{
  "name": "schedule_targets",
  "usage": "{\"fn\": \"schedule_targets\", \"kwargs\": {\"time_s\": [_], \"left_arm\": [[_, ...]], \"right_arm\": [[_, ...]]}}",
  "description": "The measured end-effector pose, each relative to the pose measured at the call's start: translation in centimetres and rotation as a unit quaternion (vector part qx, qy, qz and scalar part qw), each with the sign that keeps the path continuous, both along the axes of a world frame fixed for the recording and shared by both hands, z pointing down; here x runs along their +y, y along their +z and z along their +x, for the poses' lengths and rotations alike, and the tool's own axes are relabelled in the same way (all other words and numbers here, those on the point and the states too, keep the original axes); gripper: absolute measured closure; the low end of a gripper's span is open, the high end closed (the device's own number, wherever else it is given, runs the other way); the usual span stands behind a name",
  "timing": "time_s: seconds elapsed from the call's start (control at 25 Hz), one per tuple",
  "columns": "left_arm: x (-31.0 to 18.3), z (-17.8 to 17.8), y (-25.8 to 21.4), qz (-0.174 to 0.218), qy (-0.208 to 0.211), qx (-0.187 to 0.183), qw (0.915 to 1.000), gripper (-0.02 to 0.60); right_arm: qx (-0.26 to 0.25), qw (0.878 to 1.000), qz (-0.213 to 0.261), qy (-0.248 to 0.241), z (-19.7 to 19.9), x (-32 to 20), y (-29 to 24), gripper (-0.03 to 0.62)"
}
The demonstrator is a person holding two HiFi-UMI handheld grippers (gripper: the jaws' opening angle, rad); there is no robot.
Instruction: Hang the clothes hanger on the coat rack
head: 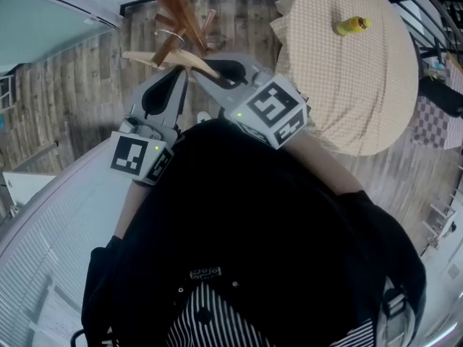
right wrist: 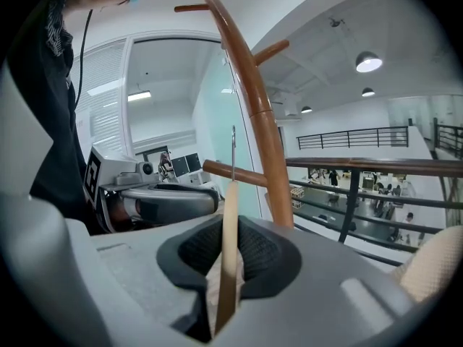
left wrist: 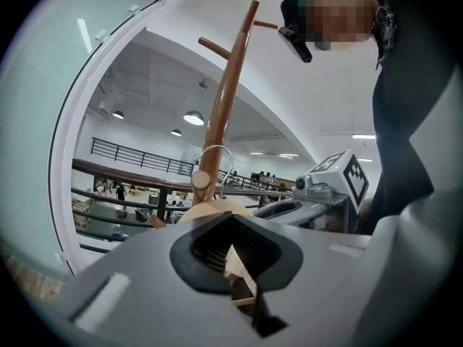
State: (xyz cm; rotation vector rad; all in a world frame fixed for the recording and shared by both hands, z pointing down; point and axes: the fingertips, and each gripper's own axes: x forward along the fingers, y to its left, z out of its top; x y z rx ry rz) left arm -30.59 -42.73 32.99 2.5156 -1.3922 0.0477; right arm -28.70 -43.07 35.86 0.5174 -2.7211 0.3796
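Note:
The wooden clothes hanger (head: 172, 59) hangs level between both grippers, just in front of the brown coat rack (head: 176, 6). My left gripper (head: 176, 78) is shut on one arm of the hanger and my right gripper (head: 211, 69) on the other. In the left gripper view the hanger's wood (left wrist: 235, 262) sits in the jaws (left wrist: 233, 255), and its metal hook (left wrist: 215, 154) curves over a peg end (left wrist: 200, 181) beside the rack's pole (left wrist: 226, 96). The right gripper view shows the hanger (right wrist: 230, 244) edge-on in the jaws (right wrist: 228, 266), its hook wire (right wrist: 233, 147) crossing a peg (right wrist: 242, 173). Whether the hook rests on the peg I cannot tell.
A round table with a beige checked cloth (head: 362, 85) stands to the right, a yellow object (head: 352, 25) on it. A dark railing (right wrist: 362, 165) runs behind the rack. Wooden floor (head: 79, 92) lies around the rack, and a glass wall (head: 43, 20) curves at left.

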Motion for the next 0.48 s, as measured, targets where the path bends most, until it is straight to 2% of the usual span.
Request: {"fn": "schedule_targets", "kwargs": {"time_s": [0.28, 0.48], "left_arm": [[-1.6, -0.4, 0.4, -0.006, 0.000, -0.007, 1.0000, 0.578], [-2.5, -0.1, 1.1, -0.014, 0.008, -0.012, 0.9998, 0.578]], "right_arm": [[-0.006, 1.000, -0.002, 0.000, -0.2, -1.5, 0.7, 0.534], [0.000, 1.000, -0.023, -0.003, -0.3, -2.0, 1.6, 0.534]]}}
